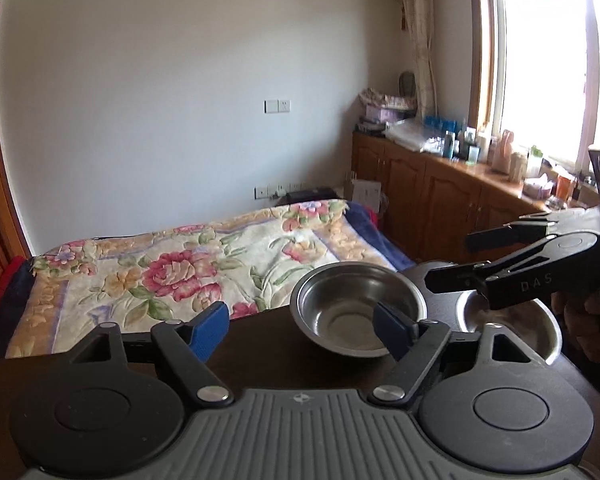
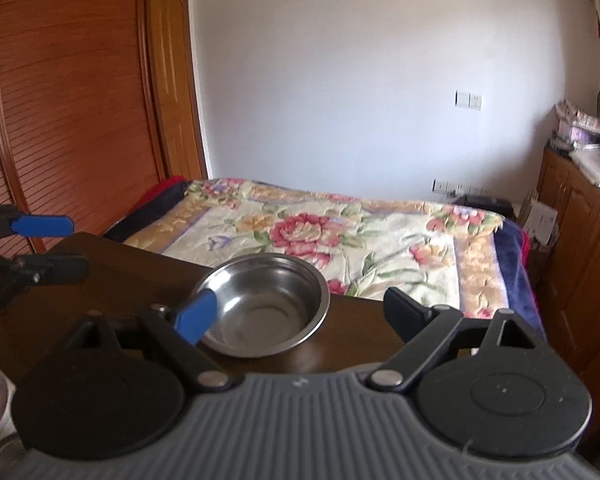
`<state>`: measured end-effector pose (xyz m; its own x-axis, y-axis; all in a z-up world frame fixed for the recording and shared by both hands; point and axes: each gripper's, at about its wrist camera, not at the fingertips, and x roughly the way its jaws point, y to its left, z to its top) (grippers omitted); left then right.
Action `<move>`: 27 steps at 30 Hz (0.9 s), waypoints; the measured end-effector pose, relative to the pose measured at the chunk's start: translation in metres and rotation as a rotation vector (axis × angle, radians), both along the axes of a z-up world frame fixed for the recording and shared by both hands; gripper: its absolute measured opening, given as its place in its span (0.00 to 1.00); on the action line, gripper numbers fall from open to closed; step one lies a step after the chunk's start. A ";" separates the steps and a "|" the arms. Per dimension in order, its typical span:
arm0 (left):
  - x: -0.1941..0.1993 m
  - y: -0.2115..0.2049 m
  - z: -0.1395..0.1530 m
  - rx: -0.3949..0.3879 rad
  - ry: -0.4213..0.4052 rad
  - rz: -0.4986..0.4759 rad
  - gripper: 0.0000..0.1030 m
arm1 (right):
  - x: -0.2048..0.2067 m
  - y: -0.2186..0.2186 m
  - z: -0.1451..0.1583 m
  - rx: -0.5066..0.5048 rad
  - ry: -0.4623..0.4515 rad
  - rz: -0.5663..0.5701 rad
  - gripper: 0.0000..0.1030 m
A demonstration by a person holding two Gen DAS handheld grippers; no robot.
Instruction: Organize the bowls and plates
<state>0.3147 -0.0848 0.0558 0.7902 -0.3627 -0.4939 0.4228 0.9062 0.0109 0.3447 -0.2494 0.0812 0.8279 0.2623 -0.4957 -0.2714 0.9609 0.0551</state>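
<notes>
— Two steel bowls, yes?
— Two in the left wrist view: one steel bowl (image 1: 358, 310) on the dark table (image 1: 268, 344) near its far edge, and a second bowl (image 1: 512, 320) just beside it on the right.
— And the tools?
— The left gripper (image 1: 300, 330) has its jaws wide apart, nothing between them. The right gripper (image 2: 300, 316) is spread too, with the bowl (image 2: 266, 304) lying ahead between its fingers, unclamped.
— Beyond the table?
— A bed with a floral blanket (image 2: 340, 240), then a white wall (image 2: 340, 80).
</notes>
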 end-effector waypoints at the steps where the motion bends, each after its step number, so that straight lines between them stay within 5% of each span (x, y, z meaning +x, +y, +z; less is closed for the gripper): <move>1: 0.005 -0.002 -0.001 0.002 0.009 -0.005 0.94 | 0.005 0.000 -0.002 0.000 0.015 -0.003 0.87; 5: 0.025 -0.008 -0.005 0.016 0.044 -0.027 0.88 | 0.024 0.003 -0.009 -0.007 0.072 0.000 0.85; 12: 0.058 -0.017 -0.023 0.025 0.135 -0.051 0.76 | 0.042 0.012 -0.016 -0.039 0.155 -0.004 0.63; 22: 0.090 -0.019 -0.043 -0.002 0.238 -0.062 0.70 | 0.067 0.003 -0.027 0.005 0.259 -0.009 0.55; 27: 0.096 -0.019 -0.047 -0.034 0.289 -0.075 0.58 | 0.070 0.009 -0.032 0.001 0.296 0.008 0.51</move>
